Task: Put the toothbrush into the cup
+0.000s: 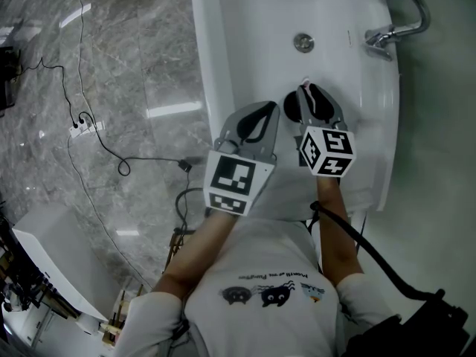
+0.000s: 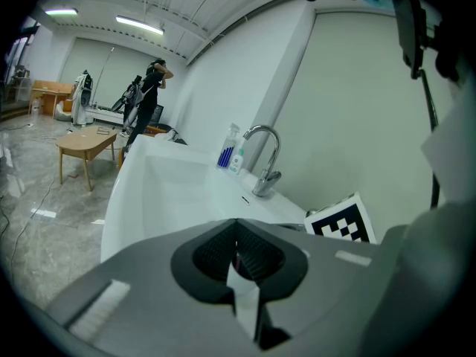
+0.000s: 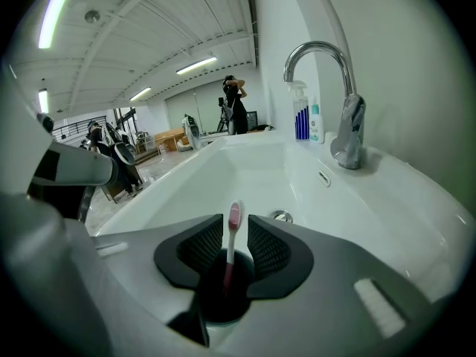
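A pink toothbrush (image 3: 233, 229) stands upright in a dark cup (image 3: 222, 307) on the white sink (image 3: 245, 169). Its head rises between the pads of my right gripper (image 3: 236, 219), which is open with a small gap on each side of the brush. In the head view the right gripper (image 1: 306, 89) hangs over the basin, and the dark cup (image 1: 291, 108) shows just left of its jaws. My left gripper (image 1: 268, 110) is beside it, level with the sink's near end. In its own view the left gripper (image 2: 238, 233) is shut, with nothing between its pads.
A chrome faucet (image 1: 401, 13) stands on the sink's right rim, with a drain (image 1: 303, 42) in the basin floor. Blue and white bottles (image 3: 306, 121) stand behind the faucet. A power strip and cables (image 1: 85, 127) lie on the marble floor at left. A person (image 2: 149, 99) stands far off.
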`<state>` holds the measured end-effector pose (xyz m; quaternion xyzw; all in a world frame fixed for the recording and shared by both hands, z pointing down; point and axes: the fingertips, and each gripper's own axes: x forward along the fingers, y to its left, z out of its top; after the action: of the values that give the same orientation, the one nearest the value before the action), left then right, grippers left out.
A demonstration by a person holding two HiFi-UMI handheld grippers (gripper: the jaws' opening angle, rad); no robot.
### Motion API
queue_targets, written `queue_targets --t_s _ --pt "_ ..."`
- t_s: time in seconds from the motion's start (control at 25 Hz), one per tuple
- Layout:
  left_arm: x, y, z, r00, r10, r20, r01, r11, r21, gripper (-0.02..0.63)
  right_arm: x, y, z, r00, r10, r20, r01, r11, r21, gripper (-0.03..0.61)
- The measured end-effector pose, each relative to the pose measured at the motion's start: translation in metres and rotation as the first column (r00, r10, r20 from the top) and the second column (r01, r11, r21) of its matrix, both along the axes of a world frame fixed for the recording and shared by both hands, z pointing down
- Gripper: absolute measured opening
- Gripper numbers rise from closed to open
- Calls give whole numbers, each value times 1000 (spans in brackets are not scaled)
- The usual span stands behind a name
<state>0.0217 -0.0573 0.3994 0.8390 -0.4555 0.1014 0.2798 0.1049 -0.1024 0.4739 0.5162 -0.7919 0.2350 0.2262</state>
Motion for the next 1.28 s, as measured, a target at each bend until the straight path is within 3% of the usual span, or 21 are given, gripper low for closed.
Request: queue_targets --t_s 0.2,0.44,1.28 --pt "2 0 -4 1000 0 -1 0 1000 15 0 10 0 -19 1000 27 14 -27 999 46 108" --pt "5 6 -14 1000 7 0 -7 999 39 0 19 4 -52 998 68 14 -69 988 138 4" --pt "8 20 -34 1000 13 8 -13 997 82 0 24 20 -78 996 80 31 -85 977 196 0"
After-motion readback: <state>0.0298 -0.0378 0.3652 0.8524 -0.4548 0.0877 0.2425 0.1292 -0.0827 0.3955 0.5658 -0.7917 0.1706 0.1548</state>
